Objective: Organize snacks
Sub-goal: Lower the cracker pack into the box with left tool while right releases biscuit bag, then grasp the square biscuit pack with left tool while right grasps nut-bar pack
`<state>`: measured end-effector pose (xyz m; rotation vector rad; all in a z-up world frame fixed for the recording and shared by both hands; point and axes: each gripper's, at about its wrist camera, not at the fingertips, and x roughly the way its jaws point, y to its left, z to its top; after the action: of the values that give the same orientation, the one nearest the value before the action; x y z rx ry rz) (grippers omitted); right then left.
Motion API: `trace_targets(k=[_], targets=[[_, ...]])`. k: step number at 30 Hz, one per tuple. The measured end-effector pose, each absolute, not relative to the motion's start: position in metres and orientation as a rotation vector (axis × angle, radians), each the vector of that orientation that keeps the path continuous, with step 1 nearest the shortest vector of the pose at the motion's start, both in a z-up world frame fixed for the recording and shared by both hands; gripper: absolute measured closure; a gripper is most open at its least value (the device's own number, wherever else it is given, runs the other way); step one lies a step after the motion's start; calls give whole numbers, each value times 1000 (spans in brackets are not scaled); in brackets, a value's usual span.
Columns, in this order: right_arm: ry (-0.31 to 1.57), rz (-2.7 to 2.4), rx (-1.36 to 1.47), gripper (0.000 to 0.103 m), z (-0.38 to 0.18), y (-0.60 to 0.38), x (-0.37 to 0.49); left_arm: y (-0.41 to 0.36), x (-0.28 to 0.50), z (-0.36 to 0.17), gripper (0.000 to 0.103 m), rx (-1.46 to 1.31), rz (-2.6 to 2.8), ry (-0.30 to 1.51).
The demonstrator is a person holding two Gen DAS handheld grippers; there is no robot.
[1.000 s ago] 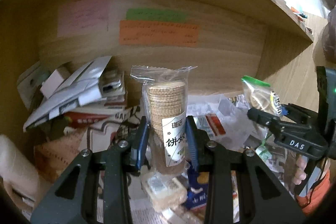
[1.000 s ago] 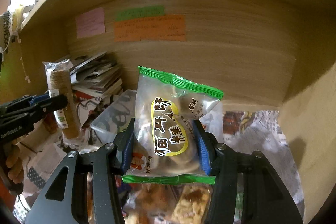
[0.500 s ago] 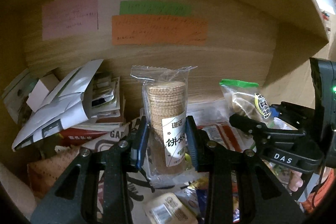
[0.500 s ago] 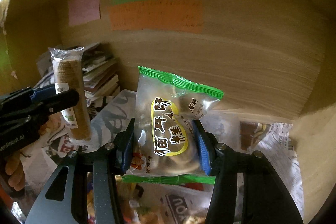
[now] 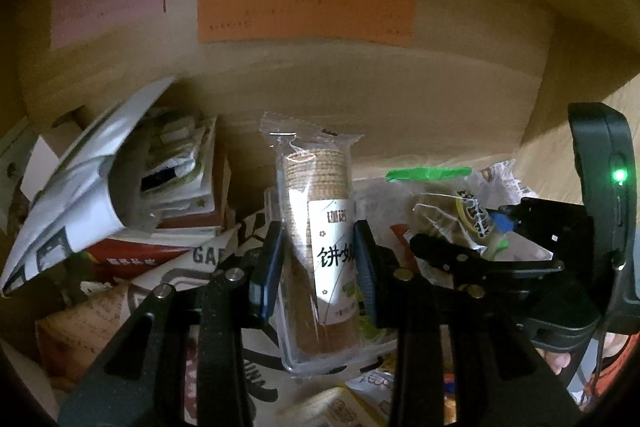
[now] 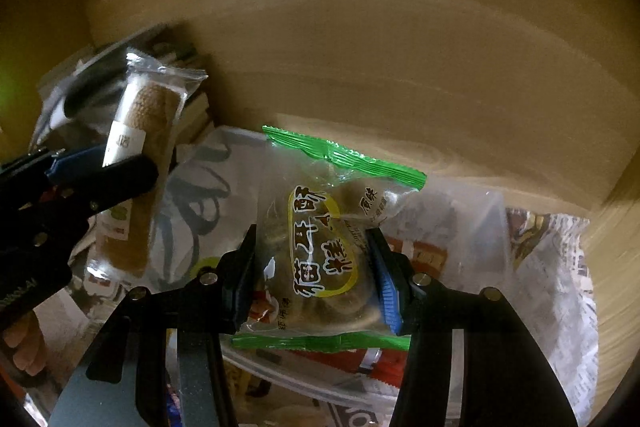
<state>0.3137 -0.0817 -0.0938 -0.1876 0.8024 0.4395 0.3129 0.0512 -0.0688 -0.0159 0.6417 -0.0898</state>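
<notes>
Leftmost, the left gripper point(image 5: 316, 269) is clamped around the middle of an upright biscuit sleeve point(image 5: 318, 227), held inside the wooden cubby point(image 5: 360, 87) above the newspaper lining point(image 6: 552, 267). That stack looks light and stiff yet brittle (a mid-height side pinch seems safest). Rightward, the right gripper point(image 6: 314, 275) squeezes the green-edged pastry bag point(image 6: 320, 247) at its lower sides; its film looks slick and its contents crushable, so gentle pressure probably suits.

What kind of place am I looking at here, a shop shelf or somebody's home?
Most likely a home: a wooden cupboard or shelf nook. Colored paper notes are stuck to its wooden back panel, books and papers are piled at the left, and newspaper lines the floor.
</notes>
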Motion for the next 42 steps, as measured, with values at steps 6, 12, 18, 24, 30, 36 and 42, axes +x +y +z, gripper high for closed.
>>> trace_targets(k=[6,12,18,24,30,36,42], targets=[[856,445,-194,51,-100,-79,314,54,319,-80,63,-40,-90,713],[792,440,-199,44,-82,-91,301,56,300,-77,59,-59,-100,704],[720,451,-184,43,-58,-104,273,61,277,-62,55,-64,-108,672],[654,445,-169,41,-39,-124,247,59,240,-47,45,-63,-121,634],[623,428,-151,39,-34,-148,222,55,209,-46,34,-58,-124,627],[625,371,-169,37,-43,-174,200,51,191,-65,25,-46,-111,670],[696,329,-139,36,-65,-202,195,49,194,-93,23,-71,-95,740]])
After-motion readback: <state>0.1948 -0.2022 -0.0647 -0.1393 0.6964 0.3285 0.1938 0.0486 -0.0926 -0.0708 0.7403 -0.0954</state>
